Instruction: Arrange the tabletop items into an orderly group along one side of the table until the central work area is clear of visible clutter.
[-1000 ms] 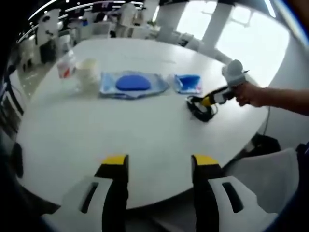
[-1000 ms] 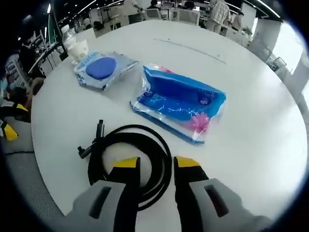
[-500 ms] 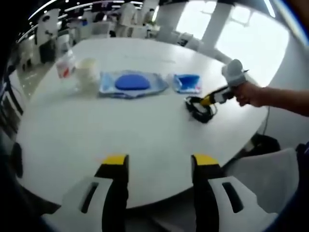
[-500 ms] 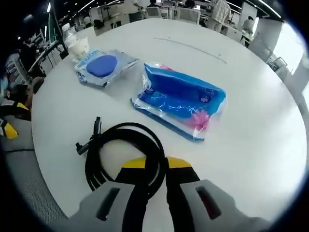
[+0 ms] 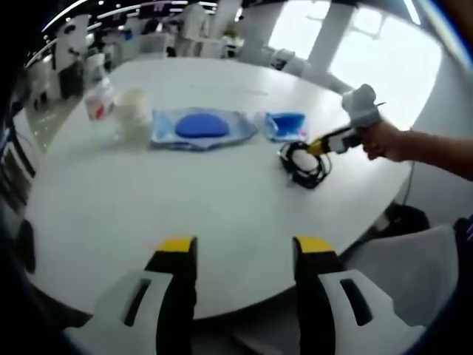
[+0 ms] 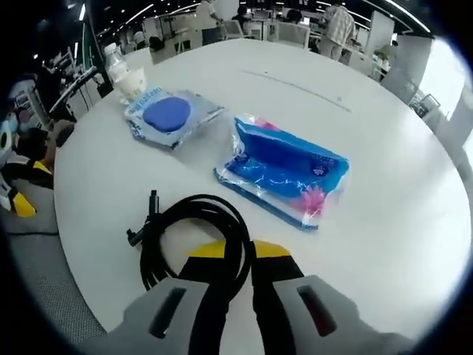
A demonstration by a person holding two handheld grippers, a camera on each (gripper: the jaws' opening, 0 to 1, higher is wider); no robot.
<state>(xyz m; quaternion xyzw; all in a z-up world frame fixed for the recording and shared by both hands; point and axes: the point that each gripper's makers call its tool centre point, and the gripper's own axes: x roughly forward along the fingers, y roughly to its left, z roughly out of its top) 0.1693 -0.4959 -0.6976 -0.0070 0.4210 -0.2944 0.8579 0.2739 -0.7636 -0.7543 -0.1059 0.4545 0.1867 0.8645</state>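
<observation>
Currently the right gripper (image 6: 230, 250) is clamped on the coiled black cable (image 6: 194, 238) near the bench (image 6: 399, 222) edge; the left gripper (image 5: 242, 248) hovers apart, empty. Risk: a single-strand grip may let the coil unwind, snagging the blue packet (image 6: 287, 168) when dragged

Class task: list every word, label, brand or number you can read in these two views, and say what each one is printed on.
No text reads clearly.
Pouch: white lettering along its edge, too blurred to read.
Blue pack: small white marks, too small to read.
Bottle: red label, blurred.
Cup, cable, table: no text seen.
</observation>
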